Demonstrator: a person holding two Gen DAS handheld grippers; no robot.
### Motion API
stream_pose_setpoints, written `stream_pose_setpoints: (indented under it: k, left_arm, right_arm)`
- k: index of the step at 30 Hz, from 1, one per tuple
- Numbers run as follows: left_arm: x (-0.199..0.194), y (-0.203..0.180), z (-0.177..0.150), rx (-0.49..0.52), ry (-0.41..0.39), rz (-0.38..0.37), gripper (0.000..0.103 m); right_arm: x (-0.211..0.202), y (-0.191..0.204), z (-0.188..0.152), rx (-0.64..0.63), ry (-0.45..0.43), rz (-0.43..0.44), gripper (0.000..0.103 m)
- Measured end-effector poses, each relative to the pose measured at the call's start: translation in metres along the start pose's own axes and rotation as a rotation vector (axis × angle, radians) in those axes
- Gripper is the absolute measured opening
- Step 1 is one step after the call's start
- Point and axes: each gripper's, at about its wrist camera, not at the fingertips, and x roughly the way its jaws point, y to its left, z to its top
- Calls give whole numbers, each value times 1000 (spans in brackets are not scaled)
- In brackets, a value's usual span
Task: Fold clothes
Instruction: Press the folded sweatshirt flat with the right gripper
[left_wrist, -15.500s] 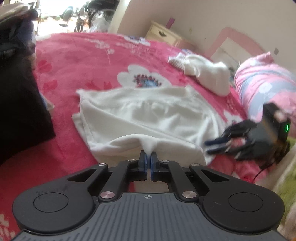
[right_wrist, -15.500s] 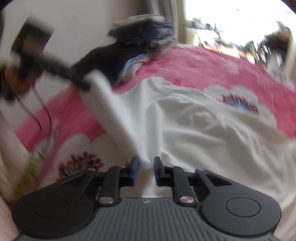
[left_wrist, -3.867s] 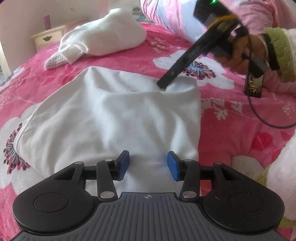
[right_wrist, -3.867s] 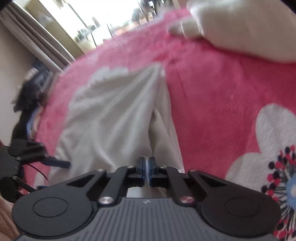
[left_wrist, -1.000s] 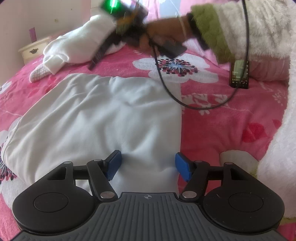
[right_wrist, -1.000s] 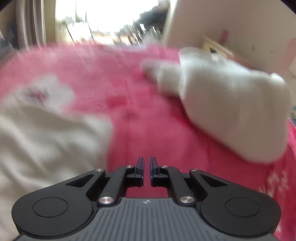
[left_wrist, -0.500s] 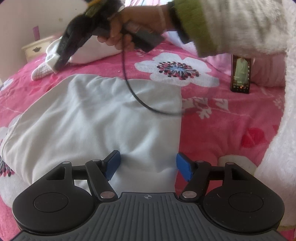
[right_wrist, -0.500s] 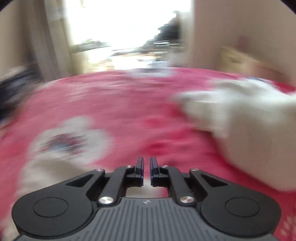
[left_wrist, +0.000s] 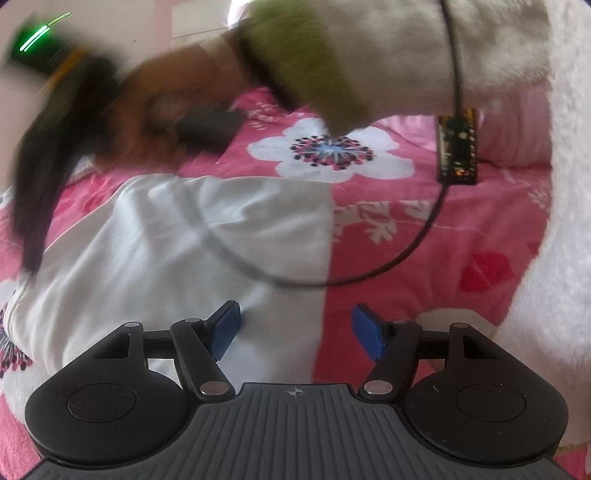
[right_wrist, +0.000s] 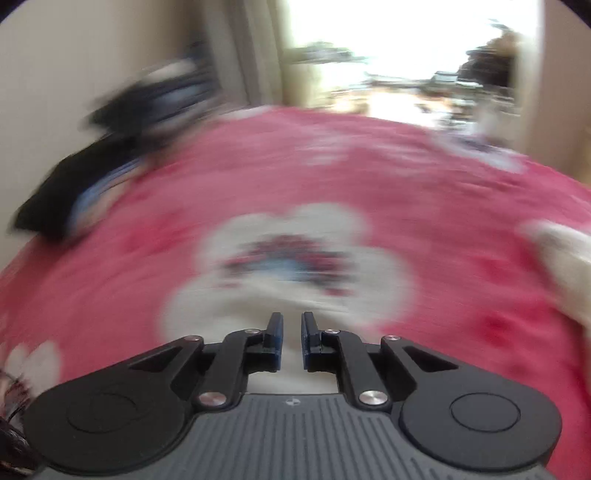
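The folded white garment (left_wrist: 177, 251) lies flat on the pink floral bedspread (left_wrist: 461, 229). My left gripper (left_wrist: 295, 314) hangs open over the garment's near right corner, one blue pad above cloth and the other above the bedspread, gripping nothing. In the left wrist view the right gripper (left_wrist: 33, 240) is a dark blur at the garment's far left edge, held by a person's hand (left_wrist: 155, 110) in a green-cuffed sleeve (left_wrist: 295, 62). In its own blurred view the right gripper (right_wrist: 291, 328) has a narrow gap, its jaws opening, with nothing between them, above a pale flower print (right_wrist: 288, 266).
A black cable (left_wrist: 406, 254) loops from the sleeve across the garment's right side, with a small dark device (left_wrist: 458, 147) hanging on it. Dark clothes (right_wrist: 92, 177) are piled at the bed's far left by the wall. A white bundle (right_wrist: 565, 258) lies at the right edge.
The hand with the right gripper has swept left across the far side of the garment, away from the white bundle. Its jaw gap has widened slightly. The left gripper has stayed open and barely shifted.
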Motion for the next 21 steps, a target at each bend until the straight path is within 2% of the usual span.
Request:
stream_pose_setpoints:
  k: [1, 2, 3, 5, 7, 8, 10, 13, 14, 17, 21]
  left_arm:
    - [-1, -4, 0, 3, -1, -2, 67]
    - [-2, -8, -1, 1, 3, -9, 67]
    - [-4, -13, -2, -3, 10, -20, 67]
    - [-8, -24, -5, -2, 21, -43, 66]
    - [-19, -36, -11, 20, 23, -56, 66]
    - [-25, -41, -15, 27, 26, -59, 66]
    - [-33, -41, -24, 22, 46, -47, 66]
    - [-43, -36, -36, 11, 75, -19, 64]
    - [-46, -33, -38, 14, 73, -15, 62]
    - [-49, -34, -34, 56, 59, 0, 61]
    - [-56, -38, -27, 118, 22, 9, 62]
  right_arm:
    - [18, 8, 4, 7, 28, 29, 10]
    - [33, 8, 9, 29, 54, 20, 9]
    - [42, 2, 12, 65, 60, 2, 2]
    - [45, -10, 17, 151, 37, -33, 0]
    - [20, -17, 21, 187, -40, -199, 9]
    - [-1, -17, 19, 178, -78, -236, 10]
    - [-44, -17, 13, 161, -149, -251, 10]
    - [-107, -9, -12, 139, -207, -186, 12]
    - [-123, -4, -22, 126, -206, -159, 15]
    - [-142, 25, -58, 102, -116, -95, 20]
    - [-147, 58, -108, 122, -22, -139, 20]
